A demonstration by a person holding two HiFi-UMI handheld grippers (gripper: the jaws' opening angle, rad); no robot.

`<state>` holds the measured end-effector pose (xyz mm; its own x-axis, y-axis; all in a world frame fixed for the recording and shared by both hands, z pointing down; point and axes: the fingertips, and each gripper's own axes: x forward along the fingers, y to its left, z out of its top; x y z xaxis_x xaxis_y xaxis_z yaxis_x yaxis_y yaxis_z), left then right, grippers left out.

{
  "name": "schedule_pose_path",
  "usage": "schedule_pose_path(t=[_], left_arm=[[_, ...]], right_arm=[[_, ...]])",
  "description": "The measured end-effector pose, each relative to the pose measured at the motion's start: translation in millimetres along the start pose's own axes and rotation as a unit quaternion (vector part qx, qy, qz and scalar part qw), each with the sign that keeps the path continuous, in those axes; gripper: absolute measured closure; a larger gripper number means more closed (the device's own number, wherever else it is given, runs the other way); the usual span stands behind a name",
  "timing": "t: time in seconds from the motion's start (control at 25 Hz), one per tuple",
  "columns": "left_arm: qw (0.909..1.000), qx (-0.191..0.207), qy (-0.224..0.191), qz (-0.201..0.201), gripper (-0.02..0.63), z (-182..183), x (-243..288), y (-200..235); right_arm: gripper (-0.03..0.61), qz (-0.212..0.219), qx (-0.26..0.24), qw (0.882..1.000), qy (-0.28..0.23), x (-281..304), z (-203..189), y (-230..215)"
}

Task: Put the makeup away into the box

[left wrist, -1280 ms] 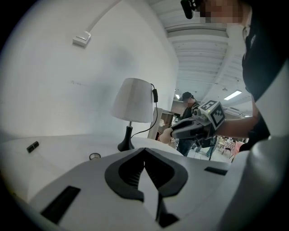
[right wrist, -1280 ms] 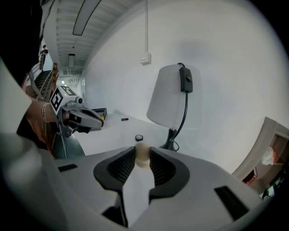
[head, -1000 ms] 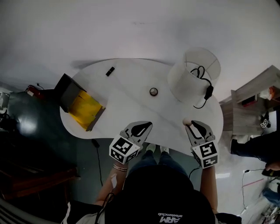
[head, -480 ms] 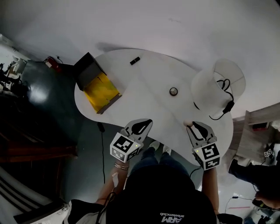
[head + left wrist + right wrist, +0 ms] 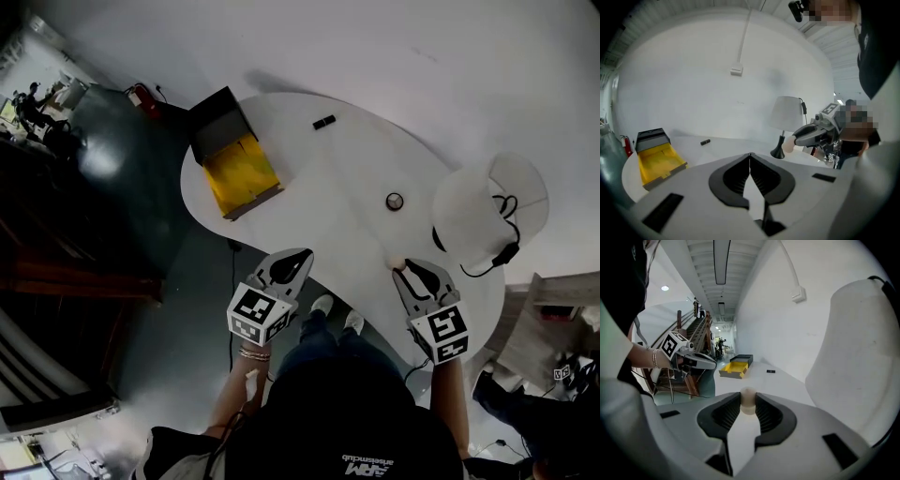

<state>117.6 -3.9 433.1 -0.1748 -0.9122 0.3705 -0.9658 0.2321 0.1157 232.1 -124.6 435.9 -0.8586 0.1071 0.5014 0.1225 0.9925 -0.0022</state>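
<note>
An open yellow box (image 5: pixel 241 172) with a black lid lies at the table's far left end, also visible as the box (image 5: pixel 660 159) and the box (image 5: pixel 735 367). My right gripper (image 5: pixel 409 272) is shut on a small beige makeup sponge (image 5: pixel 399 263) over the table's near edge; in its own view the sponge (image 5: pixel 748 397) sits pinched between the jaw tips. My left gripper (image 5: pixel 288 266) is shut and holds nothing, at the near edge, well short of the box. A small black makeup stick (image 5: pixel 324 122) lies at the far side. A small round pot (image 5: pixel 395 201) sits mid-table.
A white lamp (image 5: pixel 489 214) with a black cord stands at the table's right end, close beside my right gripper; its shade (image 5: pixel 862 352) fills the right of that view. The white table (image 5: pixel 328 187) ends just under both grippers. Dark floor lies to the left.
The head view has swung, so the table and box now sit further right and higher in the picture. Both grippers turned along with it; the right one still grips the sponge.
</note>
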Motion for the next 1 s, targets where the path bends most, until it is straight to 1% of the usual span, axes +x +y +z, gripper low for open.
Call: schedule_pose_path(t=[0.2,0.44,0.64,1.0], left_arm=[[0.9995,-0.012,0.008,0.027,0.595,-17,-15,5],[0.9983,-0.017,-0.006,0.056,0.595,-20,-40,17],[0.9959,-0.029,-0.017,0.084,0.595,-23,-65,41],[0.9938,-0.04,-0.031,0.099,0.595,-28,-98,79]], right_arm=[[0.465,0.032,-0.011,0.999,-0.002,12,5,14],[0.465,0.06,-0.028,0.998,-0.007,32,18,32],[0.465,0.073,-0.056,0.996,-0.012,52,39,50],[0.465,0.08,-0.067,0.994,-0.017,83,69,78]])
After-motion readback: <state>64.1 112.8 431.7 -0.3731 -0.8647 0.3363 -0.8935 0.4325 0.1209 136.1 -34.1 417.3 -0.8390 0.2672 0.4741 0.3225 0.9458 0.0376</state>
